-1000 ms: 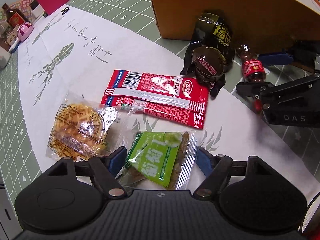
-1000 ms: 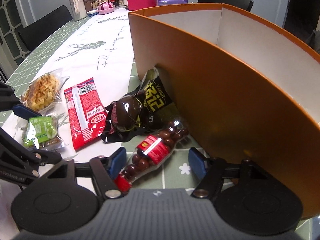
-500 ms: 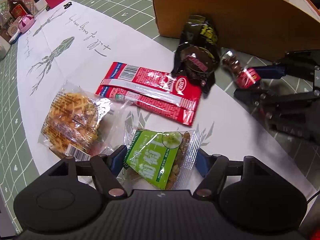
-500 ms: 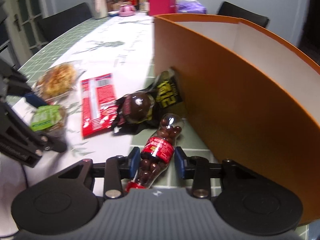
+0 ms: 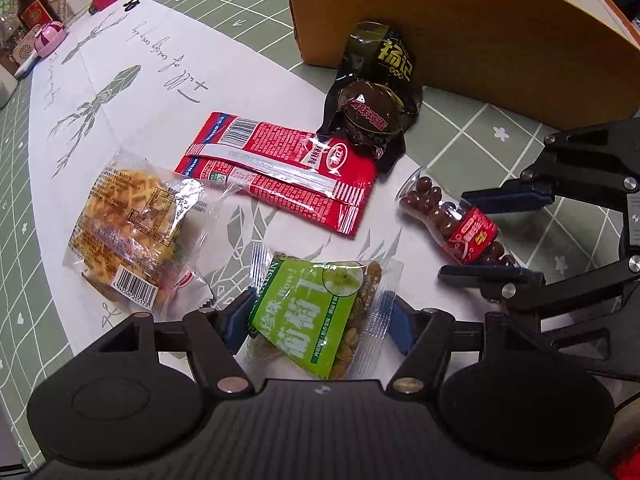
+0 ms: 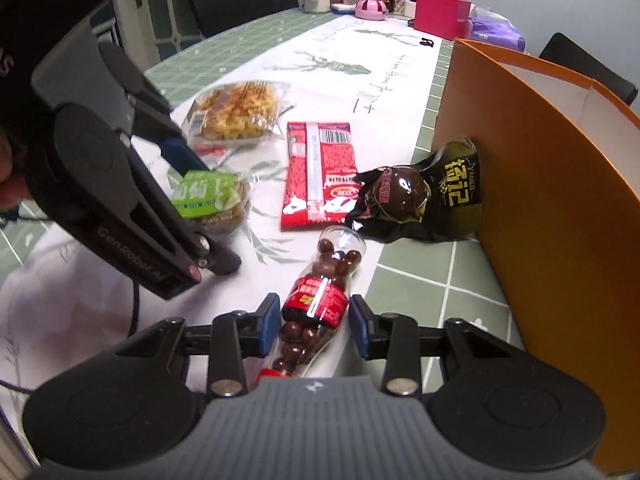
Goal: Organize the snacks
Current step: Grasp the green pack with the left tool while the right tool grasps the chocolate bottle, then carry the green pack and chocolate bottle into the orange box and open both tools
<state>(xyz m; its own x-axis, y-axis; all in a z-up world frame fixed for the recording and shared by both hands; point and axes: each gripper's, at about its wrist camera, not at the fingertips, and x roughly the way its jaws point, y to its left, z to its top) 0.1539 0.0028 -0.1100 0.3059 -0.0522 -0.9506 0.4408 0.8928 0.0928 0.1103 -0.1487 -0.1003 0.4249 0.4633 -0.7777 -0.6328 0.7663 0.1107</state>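
My left gripper point(image 5: 318, 312) points down at a green raisin packet point(image 5: 316, 312). Its jaws are closing, and both blue pads touch the wrapper's edges. A clear bottle of chocolate balls with a red label point(image 6: 340, 256) lies on the table between the fingers of my right gripper point(image 6: 314, 308). Those jaws are opening, and a thin gap shows on each side of the label. In the left wrist view the bottle point(image 5: 452, 220) lies between the right gripper's fingers point(image 5: 508, 196). A tall orange box point(image 6: 552, 200) stands to the right.
A waffle in clear wrap point(image 5: 128, 220), a red packet point(image 5: 280, 176) and two dark packets point(image 5: 372, 108) lie on the white runner, the dark ones against the orange box point(image 5: 460, 28). A pink box point(image 6: 440, 16), bottles and chairs point(image 6: 244, 4) are at the far end.
The right gripper closed on the chocolate bottle, pulled it away from the orange box onto the runner, then loosened. The left gripper's jaws narrowed onto the green packet.
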